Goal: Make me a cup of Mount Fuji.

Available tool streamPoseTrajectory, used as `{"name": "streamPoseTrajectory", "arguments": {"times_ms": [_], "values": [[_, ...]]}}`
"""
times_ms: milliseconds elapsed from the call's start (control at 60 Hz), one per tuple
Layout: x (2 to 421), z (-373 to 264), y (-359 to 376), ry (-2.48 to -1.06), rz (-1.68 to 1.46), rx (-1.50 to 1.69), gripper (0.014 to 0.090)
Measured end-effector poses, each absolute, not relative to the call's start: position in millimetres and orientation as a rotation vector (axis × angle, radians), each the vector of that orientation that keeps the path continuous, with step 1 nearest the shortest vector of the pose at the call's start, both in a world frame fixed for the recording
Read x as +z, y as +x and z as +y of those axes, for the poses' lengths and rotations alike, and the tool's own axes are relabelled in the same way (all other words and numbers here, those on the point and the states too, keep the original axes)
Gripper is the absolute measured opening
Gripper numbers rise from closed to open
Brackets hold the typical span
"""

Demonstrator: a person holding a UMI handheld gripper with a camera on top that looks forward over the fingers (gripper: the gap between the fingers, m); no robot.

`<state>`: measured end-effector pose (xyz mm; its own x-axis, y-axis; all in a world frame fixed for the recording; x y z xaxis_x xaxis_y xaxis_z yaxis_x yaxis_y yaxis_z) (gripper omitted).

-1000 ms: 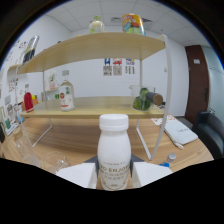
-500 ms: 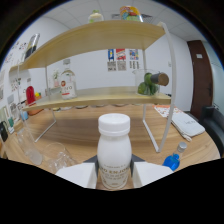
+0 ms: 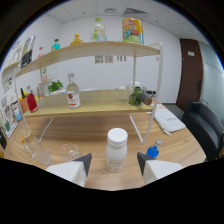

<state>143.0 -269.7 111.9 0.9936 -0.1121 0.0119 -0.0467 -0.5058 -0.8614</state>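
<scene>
No wording can be read: the label on the white bottle (image 3: 116, 150), at twelve o'clock from the tool (image 3: 114, 165), is too blurred to make out.

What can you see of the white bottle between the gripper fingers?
The white bottle is a small, opaque, plastic-looking container with a wide white screw cap, closed, and a printed label too small to read. It stands upright on the wooden table, between the fingers of the gripper with a visible gap on each side, so nothing clamps it. A small blue object lies just beside it, apart.
</scene>
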Motion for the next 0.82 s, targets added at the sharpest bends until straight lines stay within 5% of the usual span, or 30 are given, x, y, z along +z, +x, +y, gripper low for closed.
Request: {"name": "streamPoseTrajectory", "arguments": {"times_ms": [800, 817], "values": [[145, -343, 25, -2.207, 0.074, -0.051, 0.086], [145, -343, 25, -2.207, 0.073, -0.052, 0.0819]]}}
